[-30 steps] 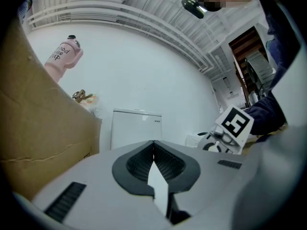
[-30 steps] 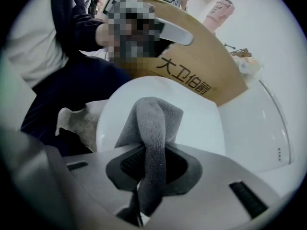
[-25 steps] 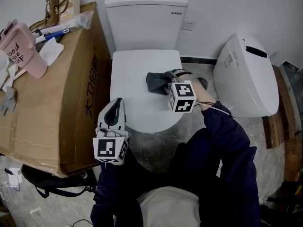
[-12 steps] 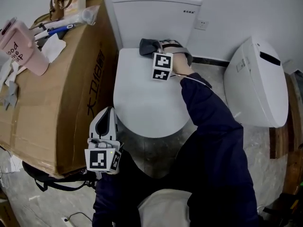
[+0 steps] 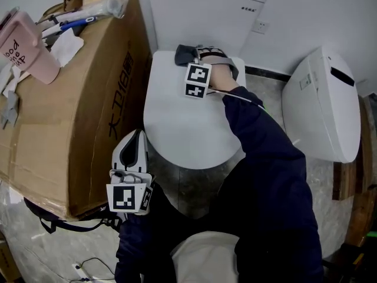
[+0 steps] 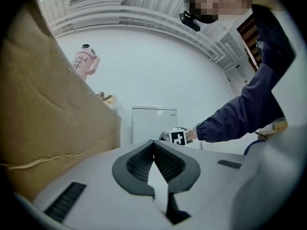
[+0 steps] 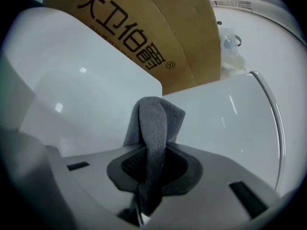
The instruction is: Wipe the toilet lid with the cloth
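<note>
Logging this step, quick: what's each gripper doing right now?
Left gripper: shut, holding nothing.
Right gripper: shut on the grey cloth.

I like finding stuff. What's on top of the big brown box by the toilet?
A pink bottle, crumpled white paper and a clear packet lie on the cardboard box. Its top covers whatever is inside, so that stays hidden.

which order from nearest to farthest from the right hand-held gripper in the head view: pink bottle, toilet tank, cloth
1. Cloth: clamped in the jaws of the right hand-held gripper, at the back of the toilet lid.
2. Toilet tank: just behind the gripper.
3. Pink bottle: far to the left, on top of the cardboard box.
</note>
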Available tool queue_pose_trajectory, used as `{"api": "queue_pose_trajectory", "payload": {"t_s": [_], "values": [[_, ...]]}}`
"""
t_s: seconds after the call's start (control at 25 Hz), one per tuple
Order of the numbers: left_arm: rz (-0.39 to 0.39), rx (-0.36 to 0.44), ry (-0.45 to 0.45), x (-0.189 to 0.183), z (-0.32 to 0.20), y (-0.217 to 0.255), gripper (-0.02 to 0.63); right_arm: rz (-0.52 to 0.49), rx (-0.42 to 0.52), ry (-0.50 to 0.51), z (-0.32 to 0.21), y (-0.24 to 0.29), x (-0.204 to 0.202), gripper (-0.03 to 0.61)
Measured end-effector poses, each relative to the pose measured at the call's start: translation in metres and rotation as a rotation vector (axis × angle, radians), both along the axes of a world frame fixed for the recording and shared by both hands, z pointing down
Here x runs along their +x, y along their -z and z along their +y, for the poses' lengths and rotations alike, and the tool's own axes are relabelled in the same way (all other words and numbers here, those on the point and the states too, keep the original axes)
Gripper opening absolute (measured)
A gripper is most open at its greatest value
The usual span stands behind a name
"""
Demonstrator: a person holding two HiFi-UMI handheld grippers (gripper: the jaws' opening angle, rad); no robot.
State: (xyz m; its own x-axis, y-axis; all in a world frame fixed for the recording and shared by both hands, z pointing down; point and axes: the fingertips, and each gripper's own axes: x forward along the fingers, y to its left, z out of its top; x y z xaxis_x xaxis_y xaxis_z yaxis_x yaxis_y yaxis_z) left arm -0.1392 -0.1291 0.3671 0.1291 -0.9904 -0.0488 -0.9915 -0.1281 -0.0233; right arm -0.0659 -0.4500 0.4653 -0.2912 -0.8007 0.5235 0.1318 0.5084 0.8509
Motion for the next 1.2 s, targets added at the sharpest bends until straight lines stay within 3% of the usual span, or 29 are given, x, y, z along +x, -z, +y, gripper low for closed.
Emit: {"api": "queue_pose_trajectory", "payload": {"t_s": [0.64, 1.2], "values": [[0.066, 0.046, -0.118, 0.014, -0.008, 0.009, 0.015, 0.036, -0.216, 0.092, 0.159, -0.024, 0.016, 0.058], [0.105, 0.089, -0.171, 0.016, -0.002, 0.022, 0.015, -0.001, -0.357, 0.092, 0.278, -0.034, 0.038, 0.059]]}}
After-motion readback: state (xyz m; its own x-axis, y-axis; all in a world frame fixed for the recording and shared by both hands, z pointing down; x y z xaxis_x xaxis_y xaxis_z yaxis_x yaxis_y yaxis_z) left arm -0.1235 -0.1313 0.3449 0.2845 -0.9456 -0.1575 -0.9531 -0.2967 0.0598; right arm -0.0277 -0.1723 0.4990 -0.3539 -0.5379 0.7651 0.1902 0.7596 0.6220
